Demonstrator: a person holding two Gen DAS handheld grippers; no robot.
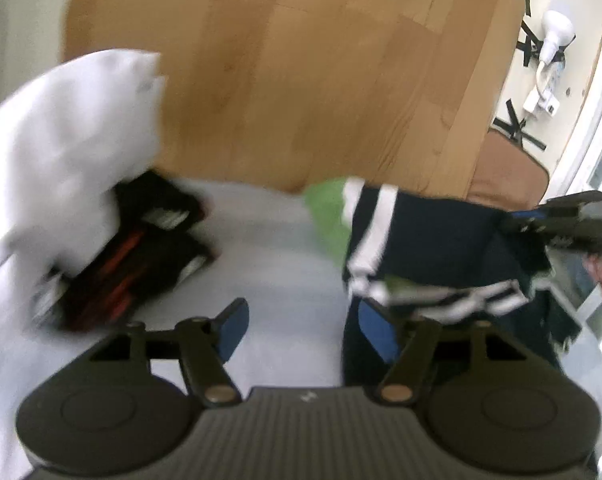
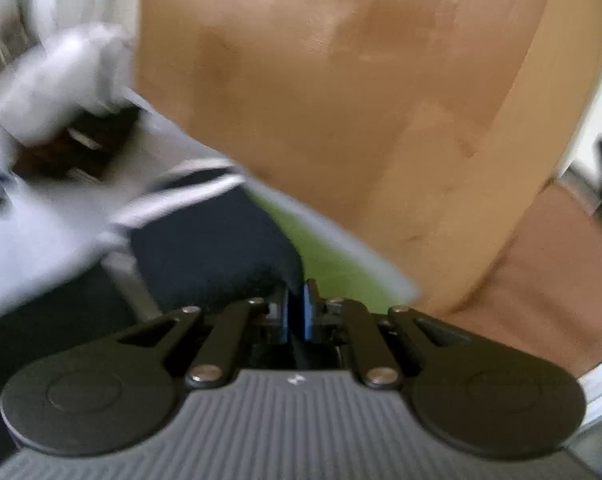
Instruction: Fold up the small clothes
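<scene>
Seen from its own wrist camera, the left hand-held gripper [image 1: 301,332] has its two blue-padded fingers spread wide apart with nothing between them. It hangs over a pale sheet [image 1: 269,232] that covers the near part of the counter [image 1: 321,80], a wooden top. The right-hand finger pad [image 1: 375,330] sits right against the lower edge of a dark navy garment [image 1: 433,240] with white stripes; whether it touches the cloth cannot be told through the blur.

The navy garment hangs lifted on the right side of this view, and a bit of green cloth [image 1: 327,212] shows behind its upper left edge. At the garment's far right corner the right hand-held gripper [image 1: 517,222] pinches the fabric.

In the right wrist view, the right hand-held gripper [image 2: 296,300] has its fingers pressed together, clamped on an edge of the navy garment [image 2: 209,248], which spreads away to the left. Green cloth [image 2: 325,256] lies just beyond the fingertips, on the pale sheet [image 2: 41,232], with the wooden counter [image 2: 341,100] past it.

To the left in the left wrist view, well apart from the navy garment, lies a crumpled white garment [image 1: 61,152]. Tucked partly under it is a black garment [image 1: 141,248] with red and white markings. Both views are blurred.
</scene>
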